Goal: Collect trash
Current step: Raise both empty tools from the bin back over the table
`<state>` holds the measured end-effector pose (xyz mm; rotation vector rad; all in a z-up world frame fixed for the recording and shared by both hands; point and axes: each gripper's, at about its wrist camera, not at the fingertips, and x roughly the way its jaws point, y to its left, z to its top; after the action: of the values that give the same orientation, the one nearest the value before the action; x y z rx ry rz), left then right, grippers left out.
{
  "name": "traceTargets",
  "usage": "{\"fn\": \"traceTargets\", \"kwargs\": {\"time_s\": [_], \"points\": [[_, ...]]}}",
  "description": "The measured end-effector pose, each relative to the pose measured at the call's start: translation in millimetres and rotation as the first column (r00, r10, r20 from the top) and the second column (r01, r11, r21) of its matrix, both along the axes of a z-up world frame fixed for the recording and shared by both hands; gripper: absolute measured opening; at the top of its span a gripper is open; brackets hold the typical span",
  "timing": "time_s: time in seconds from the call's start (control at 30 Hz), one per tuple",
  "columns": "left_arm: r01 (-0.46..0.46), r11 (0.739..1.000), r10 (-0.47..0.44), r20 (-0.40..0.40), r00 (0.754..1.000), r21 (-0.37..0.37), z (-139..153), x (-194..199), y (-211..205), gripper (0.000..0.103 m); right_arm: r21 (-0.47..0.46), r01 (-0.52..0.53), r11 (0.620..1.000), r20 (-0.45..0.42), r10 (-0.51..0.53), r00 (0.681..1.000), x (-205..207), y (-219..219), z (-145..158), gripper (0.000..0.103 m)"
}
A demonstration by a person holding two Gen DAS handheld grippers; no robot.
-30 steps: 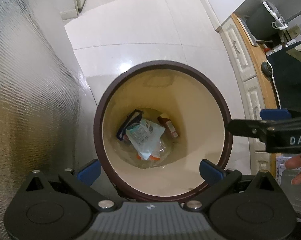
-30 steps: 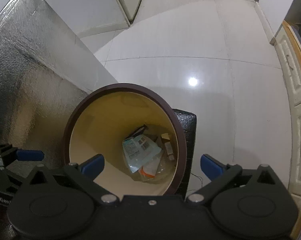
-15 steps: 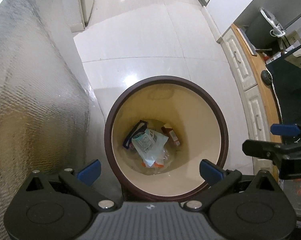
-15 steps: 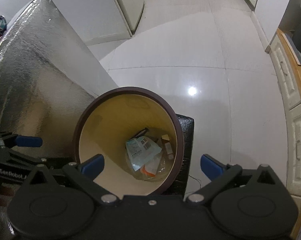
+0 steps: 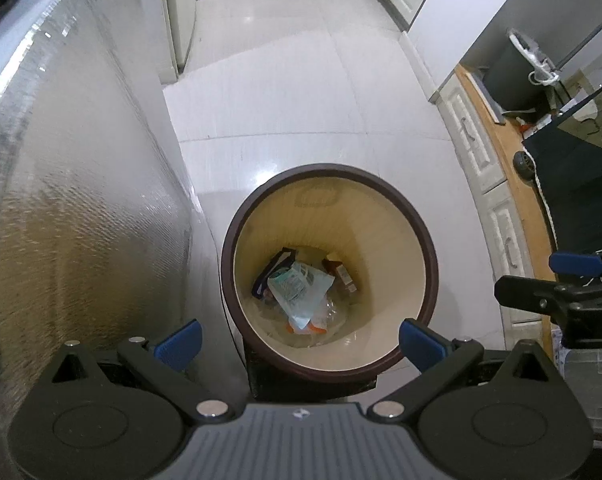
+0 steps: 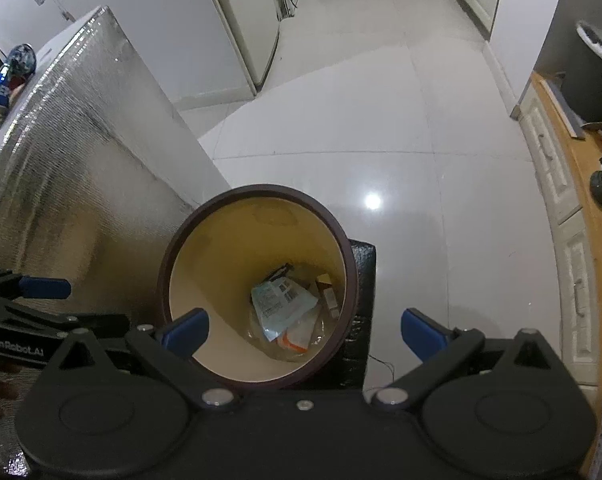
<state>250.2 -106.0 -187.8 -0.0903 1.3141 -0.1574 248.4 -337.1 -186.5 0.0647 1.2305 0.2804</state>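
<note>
A round trash bin with a dark brown rim (image 5: 429, 264) and cream inside stands on the white tile floor; it also shows in the right wrist view (image 6: 351, 276). Trash lies at its bottom: a pale blue packet (image 5: 299, 288) (image 6: 279, 302), an orange wrapper (image 6: 297, 338) and a small brown box (image 5: 339, 272). My left gripper (image 5: 299, 338) is open and empty, high above the bin's near rim. My right gripper (image 6: 305, 330) is open and empty above the bin's near right side. Each gripper shows at the edge of the other's view.
A silver foil-covered box (image 5: 73, 208) (image 6: 73, 192) stands close on the bin's left. A black block (image 6: 363, 280) sits under the bin. White cabinet drawers with a wooden top (image 5: 497, 184) run along the right. White doors (image 6: 241, 32) stand at the back.
Both grippers have risen and drawn back from the bin, which looks smaller and lower in both views. Both stay open and empty.
</note>
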Motion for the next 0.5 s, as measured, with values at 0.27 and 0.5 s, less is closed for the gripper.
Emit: {"fn": "traceTargets", "kwargs": {"time_s": [0.27,0.5], "points": [[-0.004,1.000,0.006,0.078,0.997,-0.016,38,-15,2,0.103,-0.005,-0.024,1.000,0.056,0.024,0.998,-20,1,32,0.103],[-0.006,0.999,0.013,0.163,0.987,-0.042,78,-29,6,0.103,0.014,-0.024,1.000,0.150,0.021,0.988,-31,-1,71,0.103]]}}
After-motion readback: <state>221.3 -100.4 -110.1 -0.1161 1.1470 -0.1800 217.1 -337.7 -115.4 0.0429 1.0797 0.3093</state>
